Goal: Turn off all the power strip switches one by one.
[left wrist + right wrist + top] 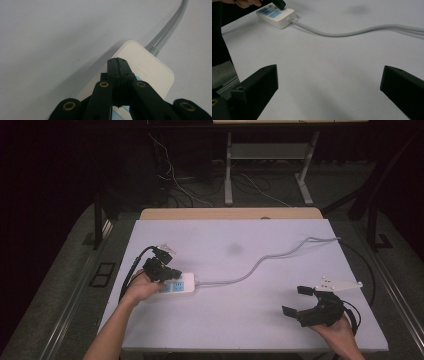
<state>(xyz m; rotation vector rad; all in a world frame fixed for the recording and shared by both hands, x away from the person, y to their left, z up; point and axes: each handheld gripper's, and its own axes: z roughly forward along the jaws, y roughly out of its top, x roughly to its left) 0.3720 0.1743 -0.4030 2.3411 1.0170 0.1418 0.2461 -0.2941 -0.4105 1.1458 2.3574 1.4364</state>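
— Black jaws of the left gripper (117,61) are pressing together with nothing between them, tips resting over the strip (152,72), aren't they?

— Yes. From above, the left gripper (162,270) is sitting on the strip's (180,286) left end, at the table's (220,320) left side.

— Which way is the strip running?

— Its long axis is lying left to right, with the cord (260,262) trailing off to the far right.

— And the right gripper (300,302)?

— It is hanging well apart near the right front corner, jaws standing wide and holding nothing. The left hand (142,287) is far nearer, so any push is probably falling to it.
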